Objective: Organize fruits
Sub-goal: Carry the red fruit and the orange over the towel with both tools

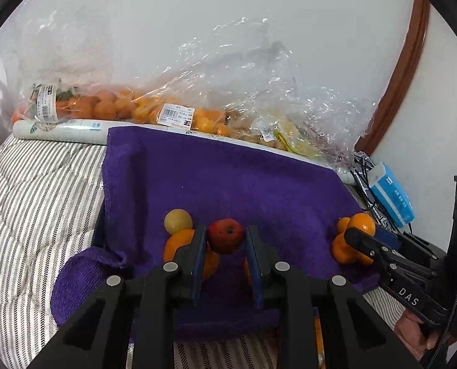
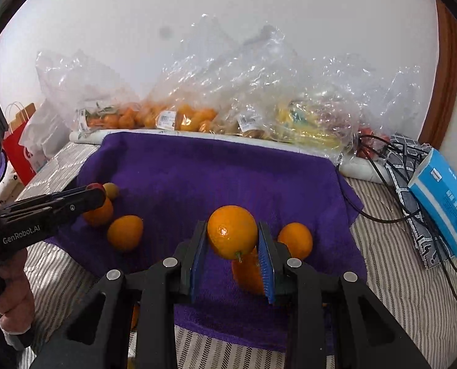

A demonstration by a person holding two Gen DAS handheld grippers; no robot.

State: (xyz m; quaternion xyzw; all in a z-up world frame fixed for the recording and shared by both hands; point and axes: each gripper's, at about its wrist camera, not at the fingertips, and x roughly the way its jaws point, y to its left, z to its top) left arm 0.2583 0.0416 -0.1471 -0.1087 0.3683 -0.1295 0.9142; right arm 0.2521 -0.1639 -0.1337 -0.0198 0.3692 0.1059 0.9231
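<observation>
My left gripper (image 1: 225, 236) is shut on a small red apple (image 1: 224, 235), held just above the purple towel (image 1: 222, 178). Beside it lie a yellow-green fruit (image 1: 178, 221) and oranges (image 1: 177, 243). My right gripper (image 2: 232, 233) is shut on an orange (image 2: 232, 231) over the towel's right side, with two more oranges (image 2: 295, 240) close under and beside it. In the right wrist view the left gripper (image 2: 97, 192) shows at the left, above an orange (image 2: 99, 213); another orange (image 2: 125, 232) lies nearby.
Clear plastic bags of oranges (image 1: 111, 104) and other fruit (image 2: 305, 123) lie along the wall behind the towel. A blue tissue box (image 2: 447, 196) and black cables (image 2: 382, 178) sit at the right on the striped bedcover (image 1: 37, 184). A red paper bag (image 2: 17, 150) stands at far left.
</observation>
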